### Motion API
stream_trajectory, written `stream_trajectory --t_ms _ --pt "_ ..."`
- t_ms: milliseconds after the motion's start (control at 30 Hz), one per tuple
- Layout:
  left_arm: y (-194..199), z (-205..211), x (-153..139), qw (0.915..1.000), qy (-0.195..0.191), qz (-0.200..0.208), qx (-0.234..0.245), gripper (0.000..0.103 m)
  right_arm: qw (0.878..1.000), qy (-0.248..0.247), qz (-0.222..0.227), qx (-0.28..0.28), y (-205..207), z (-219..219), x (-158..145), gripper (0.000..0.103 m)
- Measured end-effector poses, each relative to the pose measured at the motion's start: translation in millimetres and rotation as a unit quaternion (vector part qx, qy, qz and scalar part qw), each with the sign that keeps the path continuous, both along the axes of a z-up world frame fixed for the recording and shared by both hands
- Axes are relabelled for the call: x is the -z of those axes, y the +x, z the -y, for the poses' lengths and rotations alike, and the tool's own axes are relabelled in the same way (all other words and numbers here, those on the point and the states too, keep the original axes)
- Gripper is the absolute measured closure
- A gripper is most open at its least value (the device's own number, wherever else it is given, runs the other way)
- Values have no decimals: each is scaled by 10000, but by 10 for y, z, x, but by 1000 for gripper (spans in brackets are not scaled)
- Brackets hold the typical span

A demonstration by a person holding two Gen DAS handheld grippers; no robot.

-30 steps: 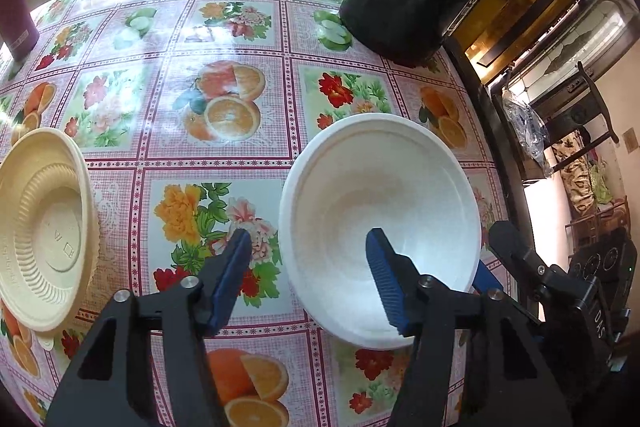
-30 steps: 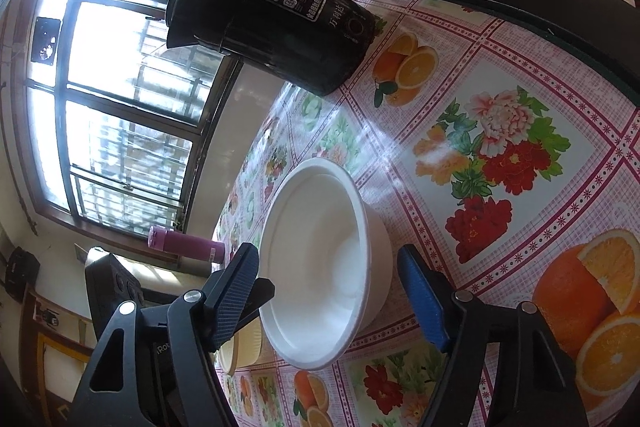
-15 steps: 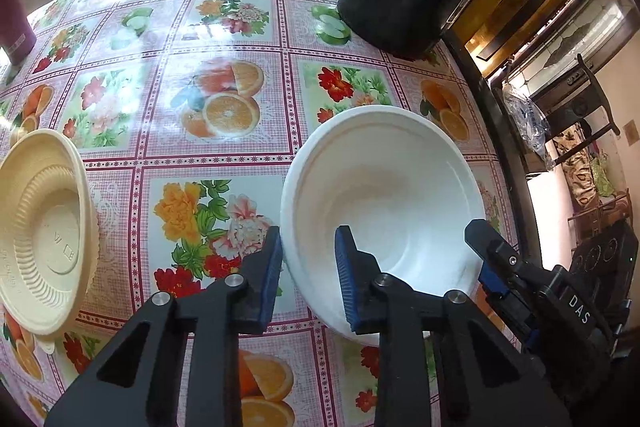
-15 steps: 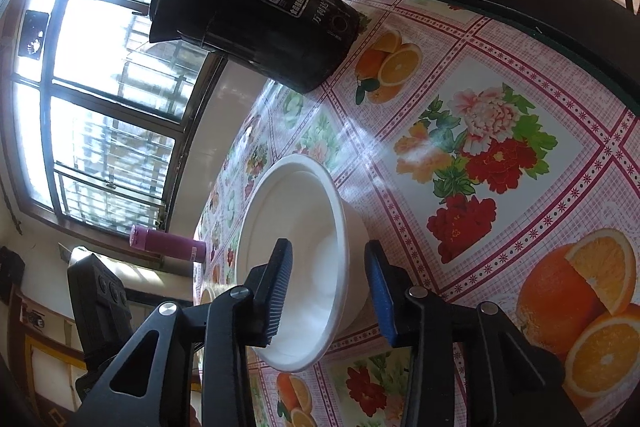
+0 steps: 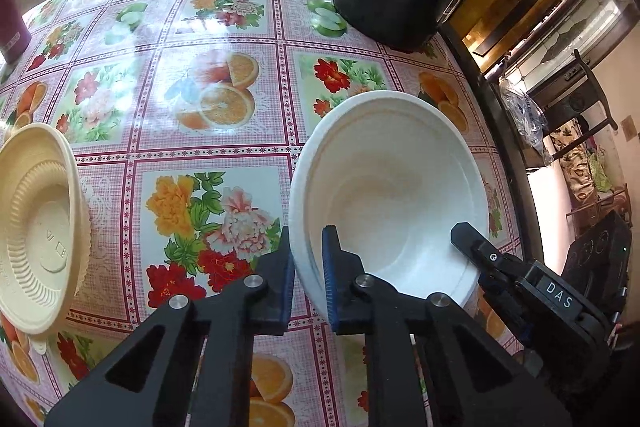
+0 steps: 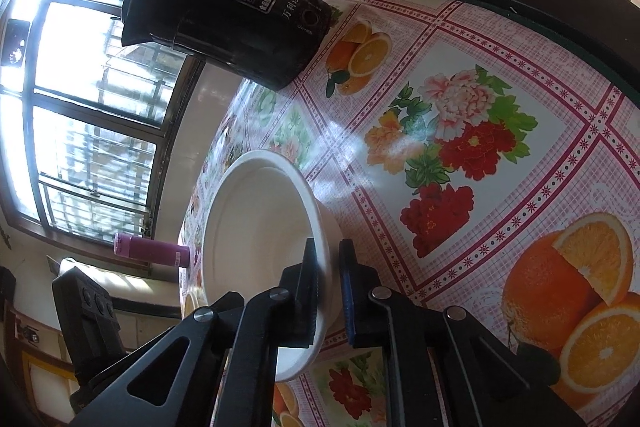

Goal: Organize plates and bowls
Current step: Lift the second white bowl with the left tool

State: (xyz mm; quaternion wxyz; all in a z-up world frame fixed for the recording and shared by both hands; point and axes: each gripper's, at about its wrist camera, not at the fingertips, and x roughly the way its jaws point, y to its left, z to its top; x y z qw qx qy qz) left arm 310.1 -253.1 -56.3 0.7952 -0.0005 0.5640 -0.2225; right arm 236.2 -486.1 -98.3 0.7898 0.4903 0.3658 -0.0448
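Both grippers pinch the rim of the white bowl point(image 5: 394, 195) on opposite sides. The left gripper point(image 5: 308, 273) has just been closing and its fingers are now clamped on the bowl's left rim; the right gripper point(image 6: 329, 287) has likewise just closed, fingers clamped on the right rim. The bowl sits on the desk point(image 5: 224, 39) near its right edge, with the cream plate point(image 5: 38, 227) well apart to the left. The thin wall may buckle or slip if the two hands lift unevenly. The black kettle point(image 6: 228, 7) stands far behind, a likely snag.
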Motion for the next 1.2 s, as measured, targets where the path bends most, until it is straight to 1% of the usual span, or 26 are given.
stream_trajectory --t_ms 100,233,400,733,867,1033,1200 --pt "-22 -17 4 10000 -37 2 11 93 10000 6 7 21 -24 -1 -1 93" --pt "-89 -22 -17 9997 88 229 32 93 10000 5 5 -36 -19 -33 -1 93" --pt "-201 -72 5 9990 165 406 -3 93 9999 -65 3 -92 -45 -89 -36 93" --pt "-504 -231 -71 9961 234 845 -26 92 9994 -164 130 -271 -301 -277 -142 93" --pt "-623 -312 -102 9942 260 1040 -47 92 9990 -175 195 -354 -421 -373 -182 93" --pt "-808 -452 -168 9897 309 1394 -102 92 9980 -215 301 -505 -557 -513 -223 93" --pt "-1000 -595 -170 9859 326 1632 -164 92 9968 -288 356 -652 -666 -659 -246 93"
